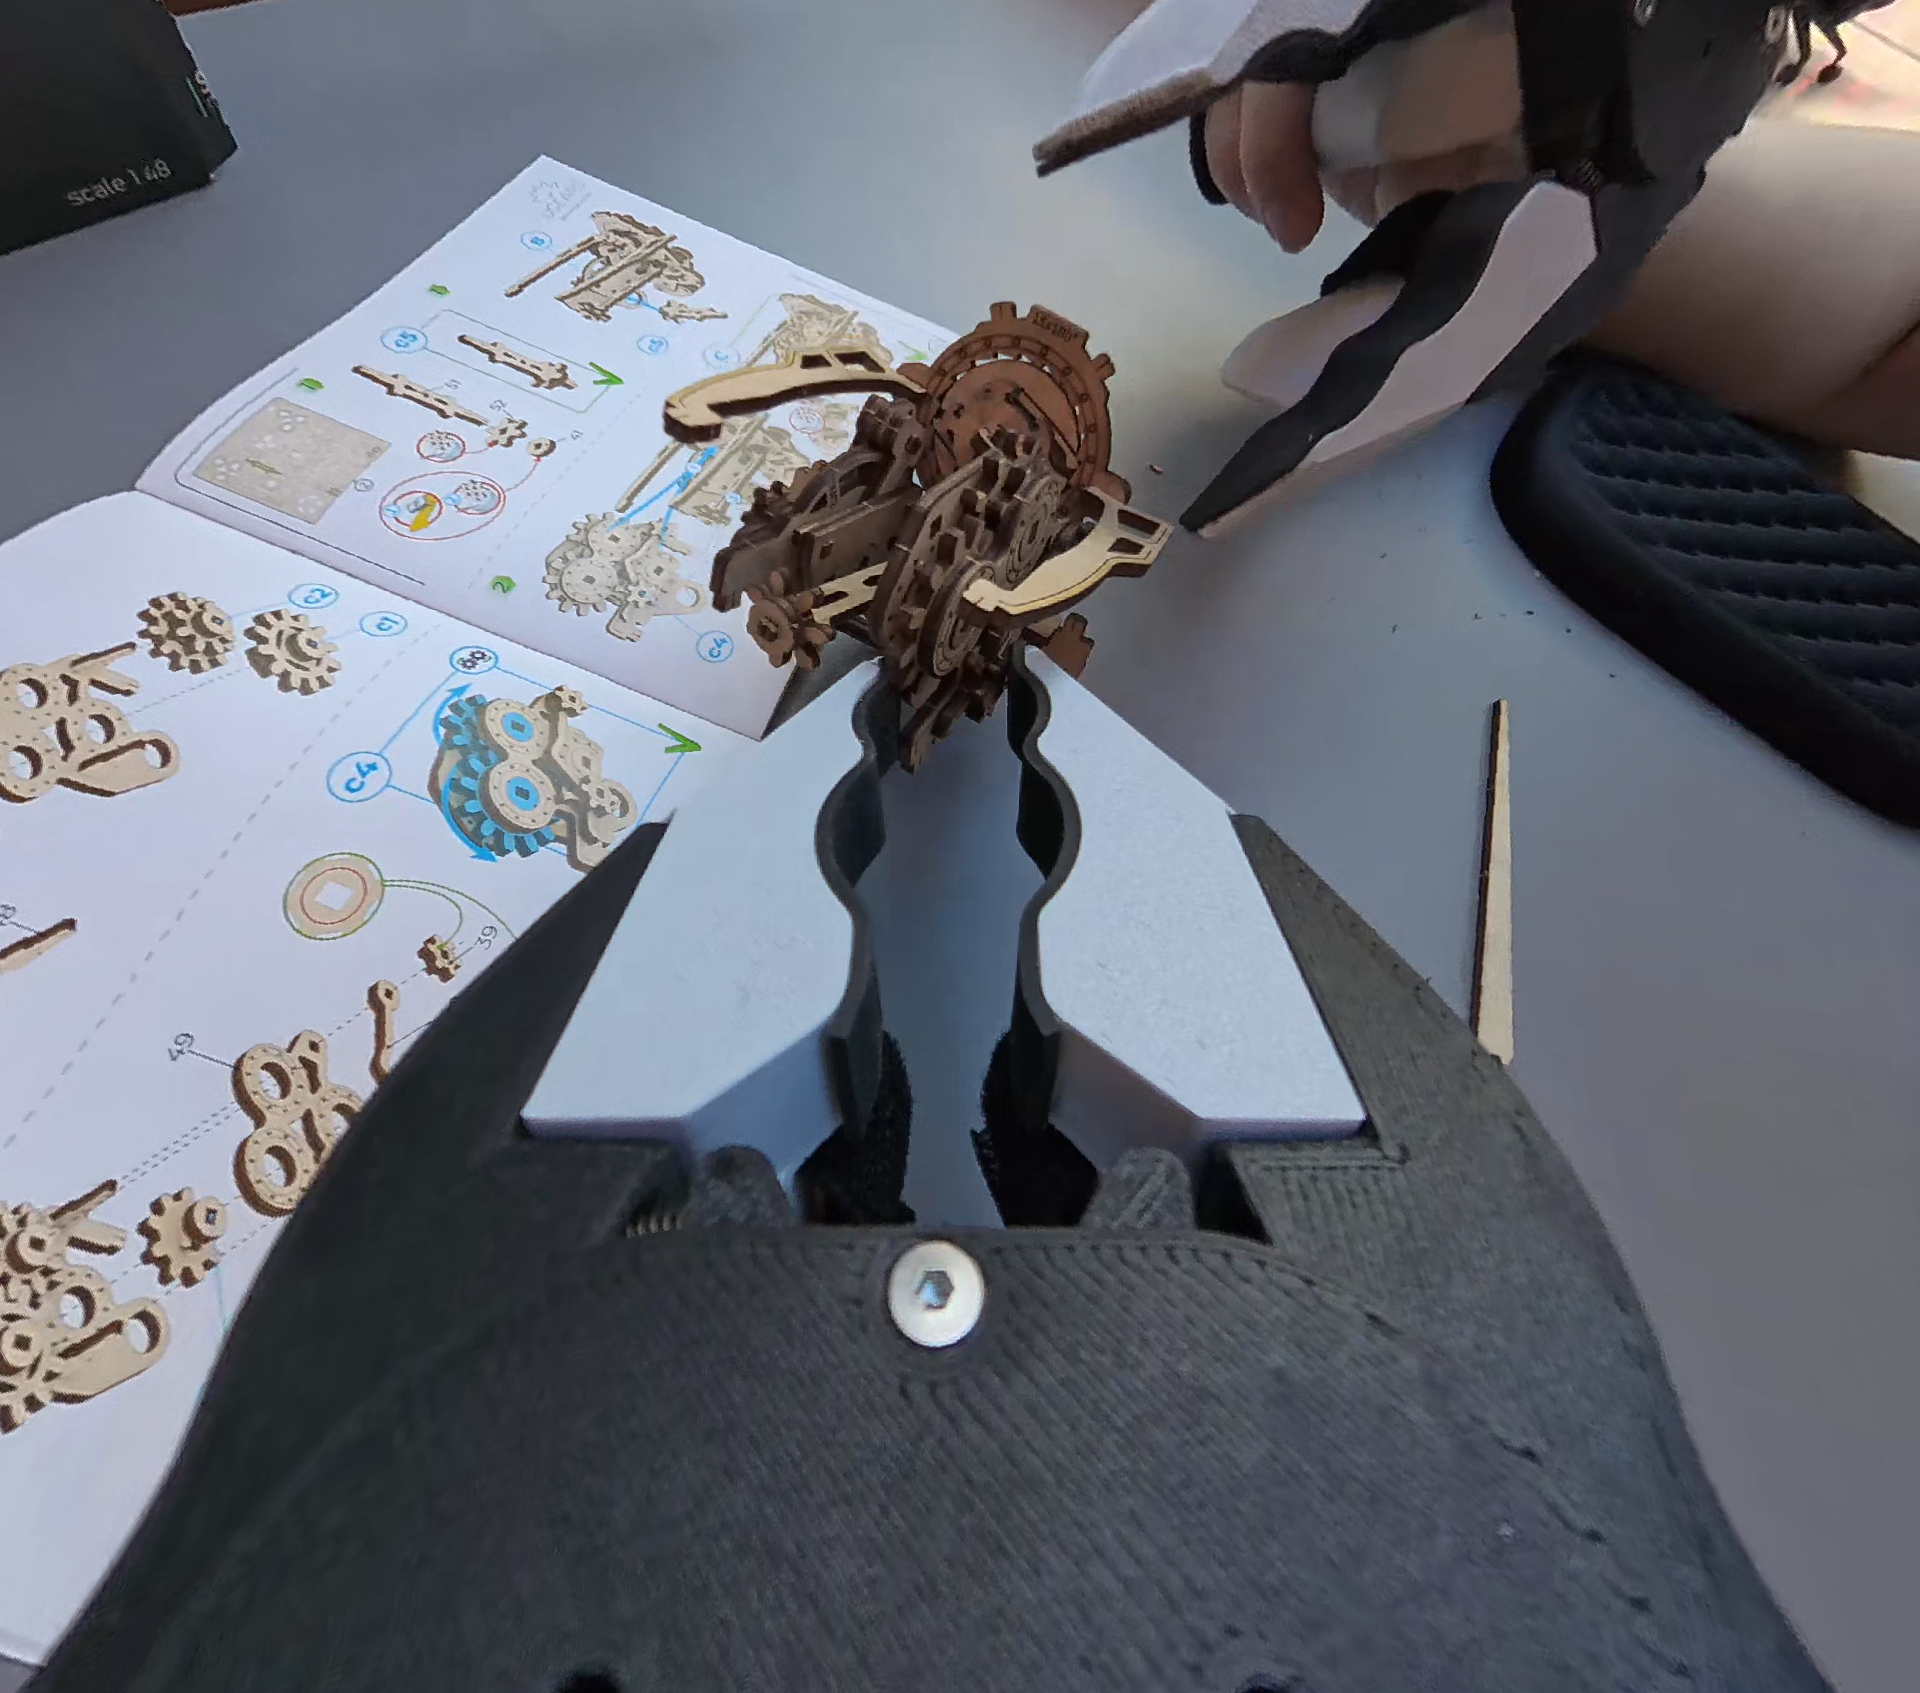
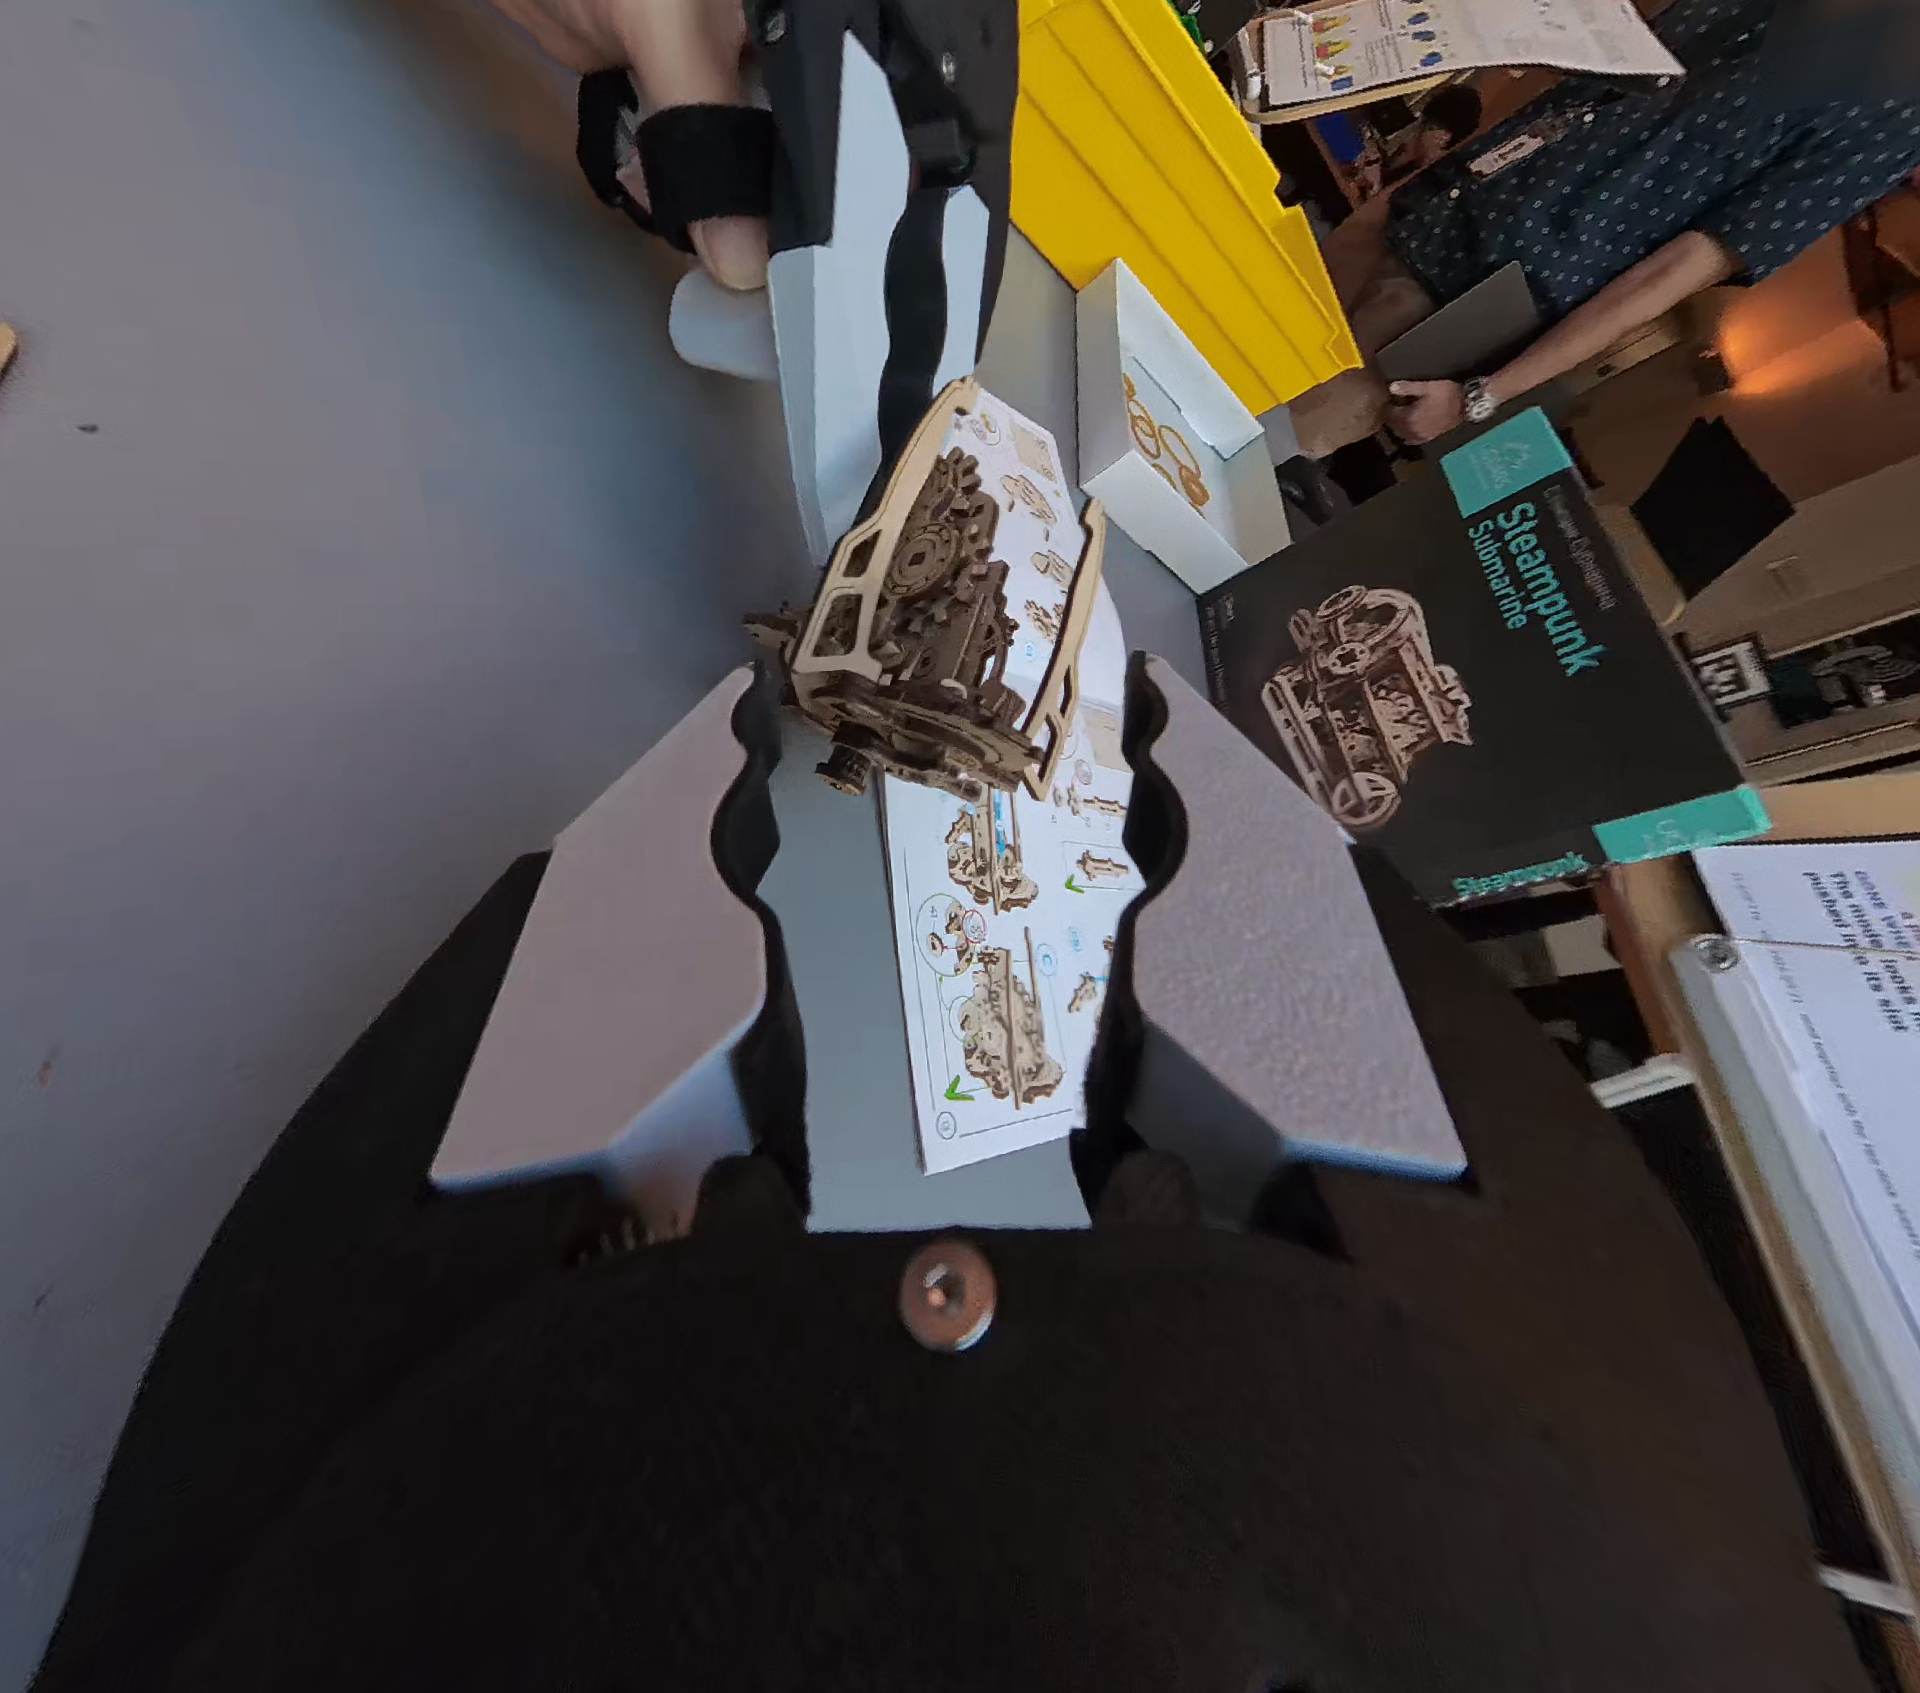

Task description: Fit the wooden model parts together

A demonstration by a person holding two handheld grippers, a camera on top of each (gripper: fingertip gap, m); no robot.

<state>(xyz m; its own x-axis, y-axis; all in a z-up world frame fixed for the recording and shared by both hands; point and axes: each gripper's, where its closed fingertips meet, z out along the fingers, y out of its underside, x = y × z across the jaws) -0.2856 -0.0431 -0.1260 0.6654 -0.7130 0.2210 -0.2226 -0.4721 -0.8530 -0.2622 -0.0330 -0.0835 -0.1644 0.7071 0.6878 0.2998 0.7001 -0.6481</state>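
A: Grey tabletop (image 1: 831, 85) fills most of what we see, busy workshop behind it in the right wrist view. Landmark?

B: We take the wooden model (image 1: 925, 500). It's up off the table, clamped at its lower edge between the tips of the left gripper (image 1: 940, 687), fingers nearly together around it.

A: Agreed. Right gripper (image 1: 1122, 344)?

B: Spread wide, nothing in it. In the left wrist view its lower tip sits just right of the model, by the pale curved frame piece; touching or not, we cannot tell. In its own view the model hangs just past its fingertips (image 2: 1143, 687).

A: Under the model?

B: Instruction booklet (image 1: 312, 708), open flat, below and left of the model. Thin pale wooden strip (image 1: 1494, 895) lies on the table, right of the model. Black padded mat (image 1: 1714, 583) further right.

A: Behind the model?

B: Dark kit box (image 2: 1475, 667), small white box (image 2: 1164, 428) and yellow bin (image 2: 1153, 157) beyond it. Person in a dotted shirt (image 2: 1642, 189) far back.
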